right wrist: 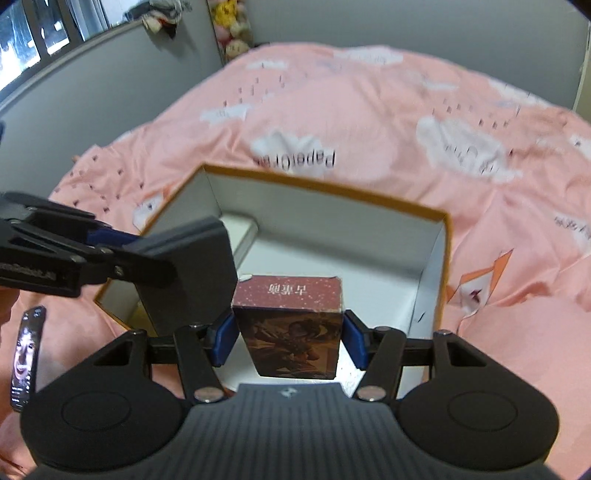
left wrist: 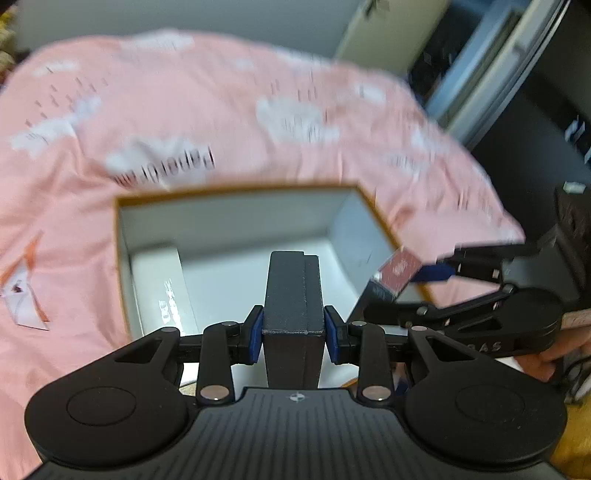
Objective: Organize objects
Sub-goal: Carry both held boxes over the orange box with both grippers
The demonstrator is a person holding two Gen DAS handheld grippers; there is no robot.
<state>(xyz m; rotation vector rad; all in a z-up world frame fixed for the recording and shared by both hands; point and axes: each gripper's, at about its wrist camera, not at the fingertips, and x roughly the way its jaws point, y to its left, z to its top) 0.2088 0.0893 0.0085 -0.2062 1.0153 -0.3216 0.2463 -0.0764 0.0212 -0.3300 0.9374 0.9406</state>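
Note:
An open cardboard box with an orange rim and white inside lies on a pink bed; it also shows in the right wrist view. My left gripper is shut on a black box and holds it over the open box's near side; this black box also shows in the right wrist view. My right gripper is shut on a dark red box with a printed picture, held over the open box's near edge; it also shows in the left wrist view. A white flat item lies inside the open box.
The pink bedspread with white clouds covers the bed. A phone with a lit screen lies at the left. A white and orange card lies on the bedspread. Plush toys sit by the grey wall. Dark furniture stands at the right.

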